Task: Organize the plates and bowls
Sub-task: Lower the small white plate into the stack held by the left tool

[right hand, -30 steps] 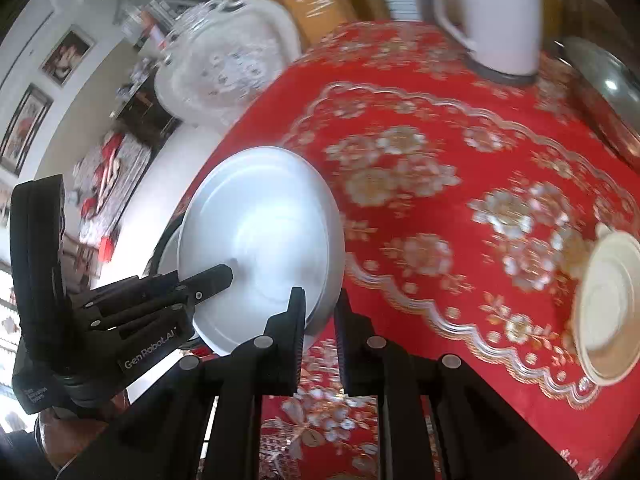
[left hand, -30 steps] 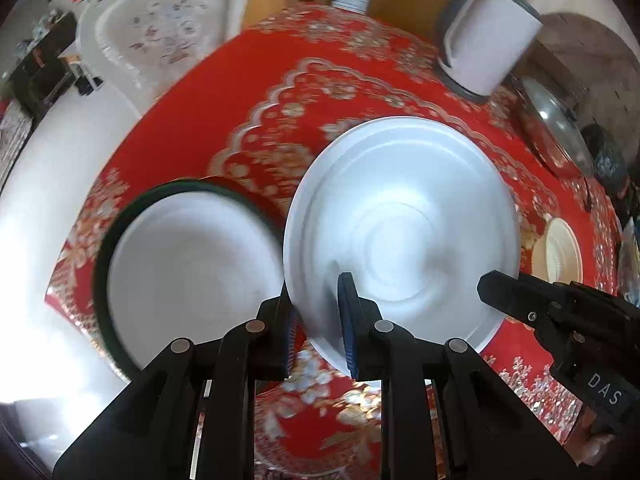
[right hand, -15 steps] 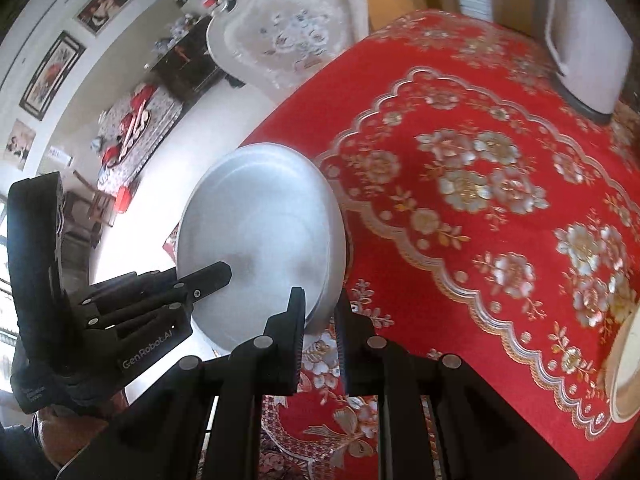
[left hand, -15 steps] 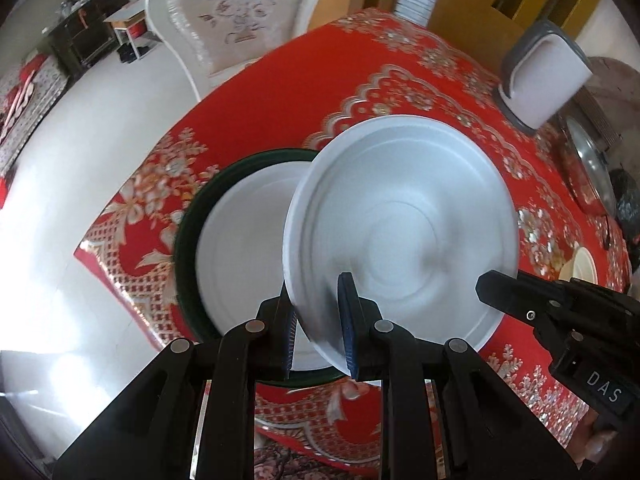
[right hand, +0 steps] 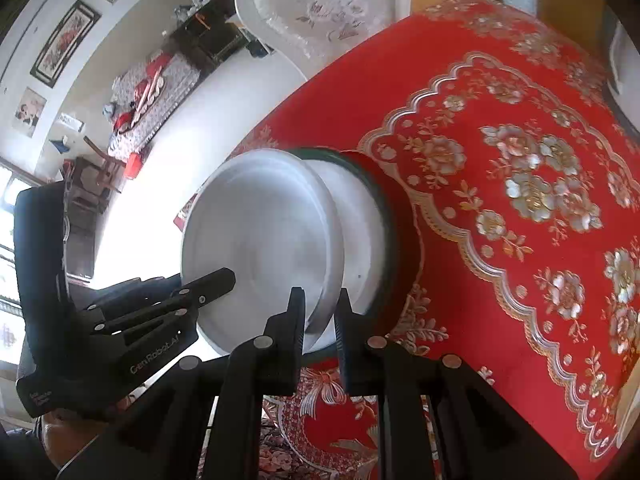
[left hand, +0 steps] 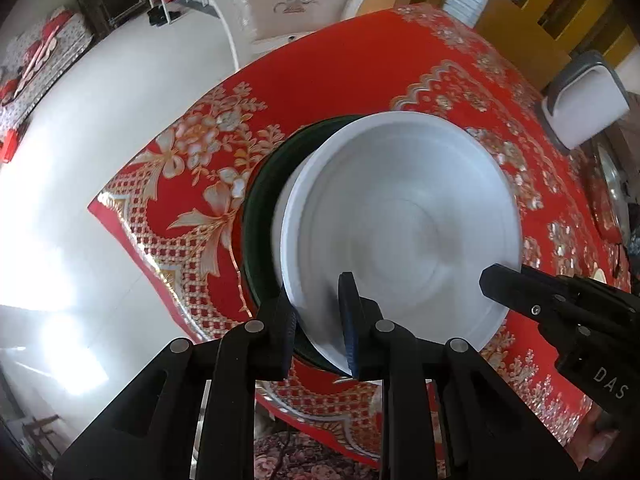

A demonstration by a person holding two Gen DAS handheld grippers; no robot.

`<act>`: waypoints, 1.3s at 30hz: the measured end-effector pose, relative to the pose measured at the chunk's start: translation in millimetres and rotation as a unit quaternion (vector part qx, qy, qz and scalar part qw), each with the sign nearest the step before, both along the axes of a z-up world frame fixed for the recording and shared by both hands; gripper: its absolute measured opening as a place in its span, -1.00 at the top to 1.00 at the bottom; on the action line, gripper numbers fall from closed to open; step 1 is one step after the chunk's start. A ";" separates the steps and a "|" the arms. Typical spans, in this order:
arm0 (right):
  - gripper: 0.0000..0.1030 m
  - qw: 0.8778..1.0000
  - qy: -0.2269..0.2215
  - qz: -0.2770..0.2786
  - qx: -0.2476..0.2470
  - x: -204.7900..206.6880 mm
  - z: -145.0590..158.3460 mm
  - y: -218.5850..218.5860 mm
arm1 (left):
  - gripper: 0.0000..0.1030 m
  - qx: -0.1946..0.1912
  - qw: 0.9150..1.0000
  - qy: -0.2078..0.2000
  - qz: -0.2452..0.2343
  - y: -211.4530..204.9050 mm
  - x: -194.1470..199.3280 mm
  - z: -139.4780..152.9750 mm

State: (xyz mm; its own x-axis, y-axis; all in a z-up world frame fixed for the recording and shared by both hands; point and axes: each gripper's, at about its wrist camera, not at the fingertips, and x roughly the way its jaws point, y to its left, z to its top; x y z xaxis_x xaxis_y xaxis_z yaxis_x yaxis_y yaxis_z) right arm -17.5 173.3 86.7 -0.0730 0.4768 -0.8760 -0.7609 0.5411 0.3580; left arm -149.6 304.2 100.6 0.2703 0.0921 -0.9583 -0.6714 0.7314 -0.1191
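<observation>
I have the white plate (left hand: 400, 220) pinched by its near rim from both sides, the left gripper (left hand: 316, 320) clamped on one part of the rim and the right gripper (right hand: 320, 316) on another, and it hangs tilted above the green-rimmed plate (left hand: 260, 216), overlapping most of it. My worry is the thin grip: if one hand drops faster than the other, I judge the rim could twist out of the pads and clatter down. The green-rimmed plate sits close to the corner of the red tablecloth (left hand: 340, 80), with bare floor (left hand: 100, 140) just beyond it, so a hard landing could nudge both toward that edge. Away from the corner the cloth lies open, the kettle (left hand: 584, 104) well apart
</observation>
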 end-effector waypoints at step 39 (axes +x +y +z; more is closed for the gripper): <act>0.71 1.000 0.019 -0.007 -0.003 1.5 4.0 -3.9 | 0.60 0.000 1.000 0.024 -0.015 -2.2 13.4 -21.8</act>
